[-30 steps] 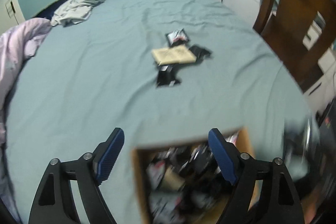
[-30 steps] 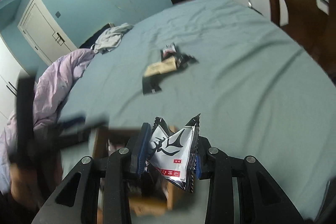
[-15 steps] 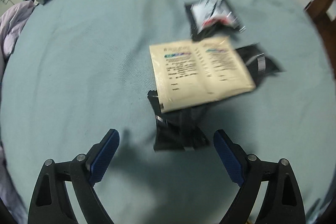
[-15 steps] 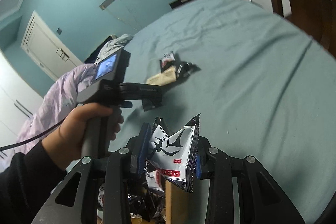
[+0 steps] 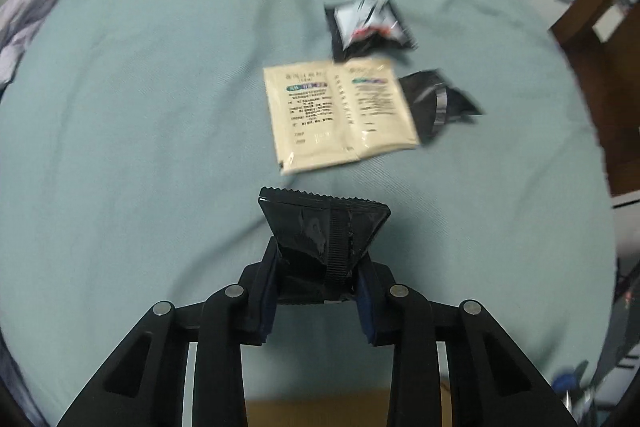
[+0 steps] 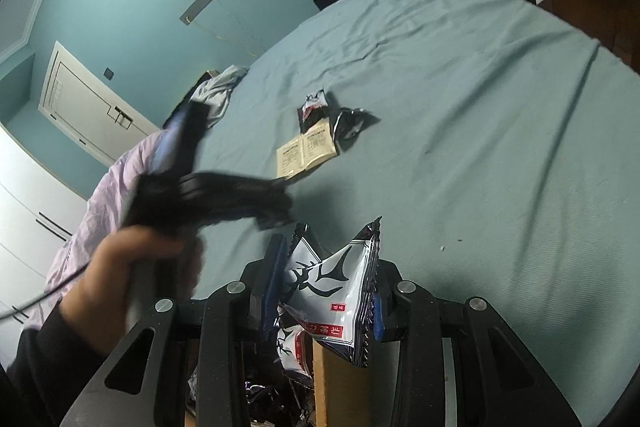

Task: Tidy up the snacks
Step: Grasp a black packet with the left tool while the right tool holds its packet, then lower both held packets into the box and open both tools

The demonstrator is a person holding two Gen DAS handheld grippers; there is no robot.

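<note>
I saw the rumpled teal bedsheet (image 5: 140, 147) in both views; only my right camera showed the cardboard box (image 6: 320, 379) (packets inside). My left gripper (image 5: 318, 281) was closing on a glossy black packet (image 5: 324, 227); the right gripper (image 6: 324, 291) pinched a crinkled white packet (image 6: 336, 291) above the box.

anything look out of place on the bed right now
Three snack packets lie loose mid-bed rather than in the box: a cream sachet lying flat, a black-and-white packet just beyond it, and a crumpled black wrapper at its right edge. Nothing looks spilled or torn.
</note>
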